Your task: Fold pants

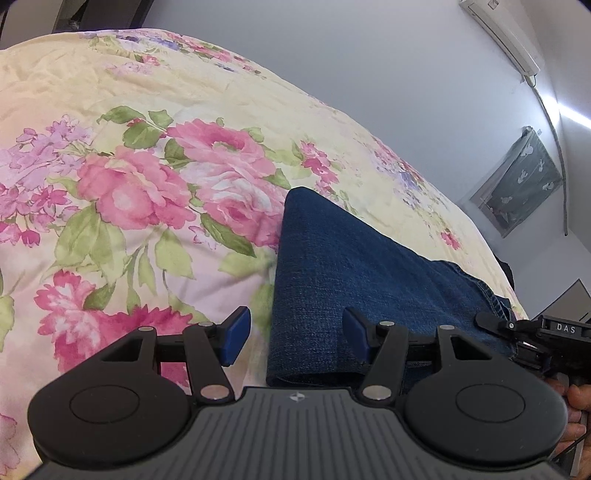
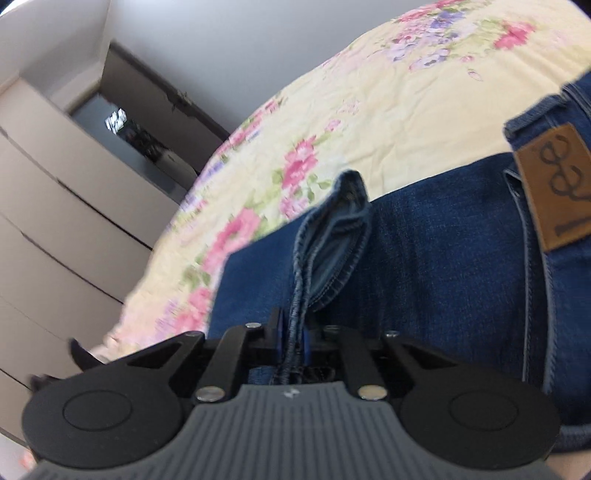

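Dark blue jeans (image 1: 354, 266) lie folded on a floral bedspread (image 1: 147, 184). My left gripper (image 1: 295, 339) is open with blue pads, low over the folded edge of the jeans, holding nothing. My right gripper (image 2: 291, 341) is shut on the hem of a jeans leg (image 2: 328, 251), which stands up bunched in front of it. The jeans' waistband with a brown leather patch (image 2: 550, 188) lies to the right in the right wrist view. The right gripper also shows in the left wrist view (image 1: 517, 332) at the jeans' right edge.
The bedspread (image 2: 332, 110) covers the bed beyond the jeans. A white wall, an air conditioner (image 1: 502, 33) and a framed picture (image 1: 524, 181) are behind. White drawers (image 2: 55, 221) and a dark doorway (image 2: 140, 133) stand left of the bed.
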Tool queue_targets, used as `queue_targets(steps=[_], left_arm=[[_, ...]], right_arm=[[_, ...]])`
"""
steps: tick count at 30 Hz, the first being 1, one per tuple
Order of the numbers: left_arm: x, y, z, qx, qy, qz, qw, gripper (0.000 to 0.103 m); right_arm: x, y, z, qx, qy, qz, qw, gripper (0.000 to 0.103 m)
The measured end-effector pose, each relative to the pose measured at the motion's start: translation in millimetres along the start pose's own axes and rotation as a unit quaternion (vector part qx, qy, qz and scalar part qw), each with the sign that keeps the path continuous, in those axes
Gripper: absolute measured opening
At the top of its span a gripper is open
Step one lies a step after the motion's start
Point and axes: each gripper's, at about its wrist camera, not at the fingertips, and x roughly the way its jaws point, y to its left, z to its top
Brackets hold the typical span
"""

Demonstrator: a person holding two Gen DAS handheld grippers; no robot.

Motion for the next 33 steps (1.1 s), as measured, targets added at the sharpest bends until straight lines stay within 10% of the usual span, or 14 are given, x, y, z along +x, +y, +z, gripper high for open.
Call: queue_targets(steps=[12, 21, 26, 33], left_arm=[[8, -5, -5, 0.008, 0.013, -0.005, 0.9999, 0.066], [13, -18, -15, 0.027, 0.024, -0.013, 0.9993, 0.069], [13, -17, -14, 0.020, 0.023, -0.017, 0.9994, 0.069], [14, -18, -15, 0.013, 0.026, -0.016, 0.9995, 0.069]], right_arm=[[-28, -28, -11, -0.004, -0.040, -0.077, 0.996, 0.004], [15, -10, -18, -0.155, 0.044, -0.176, 0.971, 0.006], [-27, 13, -29, -0.233, -0.016, -0.202, 0.951, 0.039], [-65, 11, -79, -0.416, -0.045, -0.316, 0.851, 0.059]])
